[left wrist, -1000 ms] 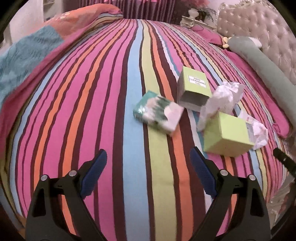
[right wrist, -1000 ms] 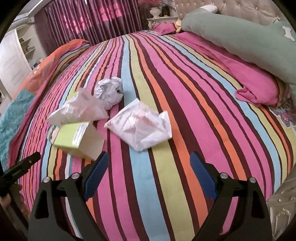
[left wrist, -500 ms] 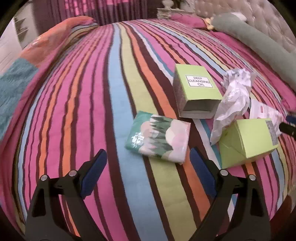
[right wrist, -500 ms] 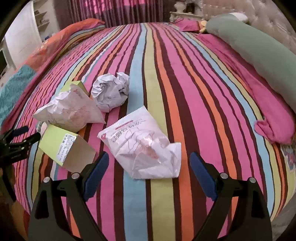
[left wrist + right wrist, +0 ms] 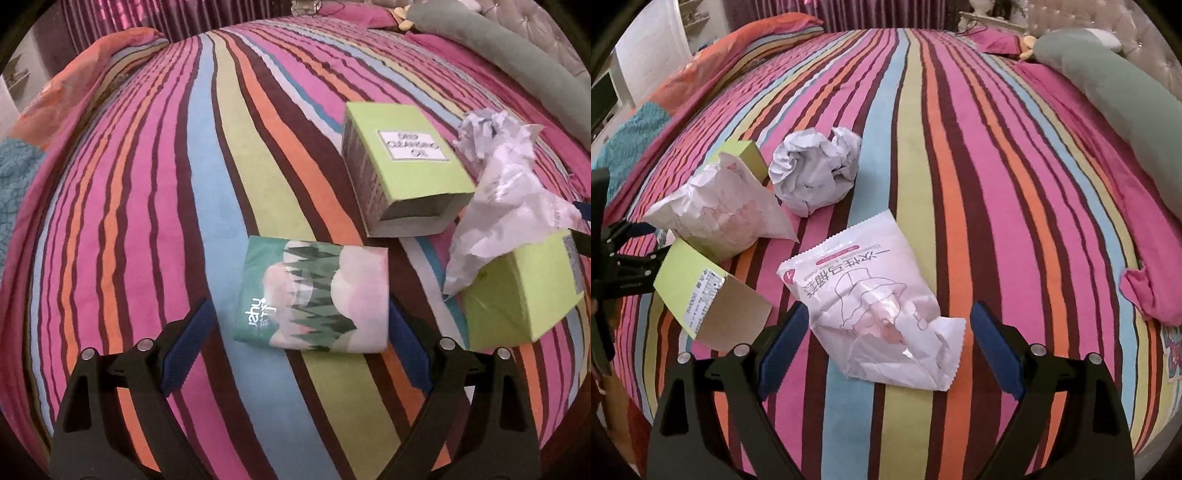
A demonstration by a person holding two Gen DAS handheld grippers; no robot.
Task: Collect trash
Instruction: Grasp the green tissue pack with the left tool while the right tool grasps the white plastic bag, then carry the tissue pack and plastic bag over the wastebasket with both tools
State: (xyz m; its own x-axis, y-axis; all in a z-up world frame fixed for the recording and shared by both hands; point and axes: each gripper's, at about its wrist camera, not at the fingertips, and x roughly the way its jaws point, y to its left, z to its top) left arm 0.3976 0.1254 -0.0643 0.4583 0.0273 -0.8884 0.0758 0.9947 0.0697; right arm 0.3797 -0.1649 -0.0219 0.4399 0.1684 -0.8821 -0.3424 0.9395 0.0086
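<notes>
The left gripper point(image 5: 299, 349) is spread wide and holds nothing. A green tissue pack point(image 5: 314, 295) lies flat on the striped bedspread point(image 5: 147, 184), between its blue pads point(image 5: 188, 347), which do not yet touch it.

The right gripper point(image 5: 886, 350) is likewise wide open and empty. A white wrapper point(image 5: 879, 310) lies between its pads point(image 5: 995, 350), its torn lower edge nearest the camera.

To grip well, each gripper likely needs to drop until its pads reach the fabric, then close squarely across its item. The pack is soft and should compress. The wrapper is thin and limp, so pinching its crumpled lower part seems safer than its flat upper part.

Farther out, the trash counts six pieces: one tissue pack, one flat wrapper, one crumpled bag point(image 5: 720, 210), one paper ball point(image 5: 816, 170), and two green boxes. The labelled box point(image 5: 402, 162) lies beyond the pack; the open box point(image 5: 705, 295) sits under the crumpled bag. A long grey-green bolster point(image 5: 1115, 96) lies along the far right.
</notes>
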